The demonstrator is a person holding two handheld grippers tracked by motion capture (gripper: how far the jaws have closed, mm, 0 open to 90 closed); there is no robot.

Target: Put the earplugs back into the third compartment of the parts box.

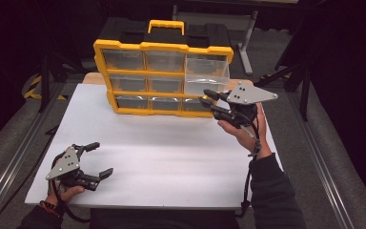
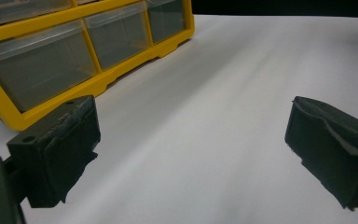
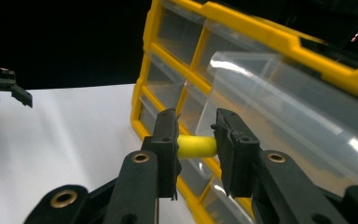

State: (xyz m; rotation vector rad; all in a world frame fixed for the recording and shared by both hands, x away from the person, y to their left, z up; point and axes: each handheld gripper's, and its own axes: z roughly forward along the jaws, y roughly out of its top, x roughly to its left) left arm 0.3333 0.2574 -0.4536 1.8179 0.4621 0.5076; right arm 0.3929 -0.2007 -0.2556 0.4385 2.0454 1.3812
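**Trainee:** What is my right gripper (image 3: pixel 196 149) holding?

**Instructor:** Your right gripper is clamping a small yellow cylinder (image 3: pixel 196 146). In the right gripper view the piece is lying crosswise between the two jaws, with one end pressing against each pad. The jaws are standing narrow around it.

**Trainee:** Where is that cylinder sitting relative to the organizer?

**Instructor:** You are holding it in the air just in front of the yellow drawer organizer (image 1: pixel 164 78). The clear drawer (image 1: pixel 206 74) at the upper right of the cabinet is standing pulled out, and it is lying just ahead of your jaws and slightly above them. In the high view your right gripper (image 1: pixel 208 101) is pointing at the organizer's right-hand column, close beneath that open drawer.

**Trainee:** And my left gripper (image 1: pixel 97 160)?

**Instructor:** Your left gripper is resting low over the white table (image 1: pixel 171 157), well apart from the right one. Its jaws are standing wide, and bare tabletop is showing between them. In the left gripper view the organizer's bottom row of drawers (image 2: pixel 74 51) is lying ahead of the jaws and off to their left.
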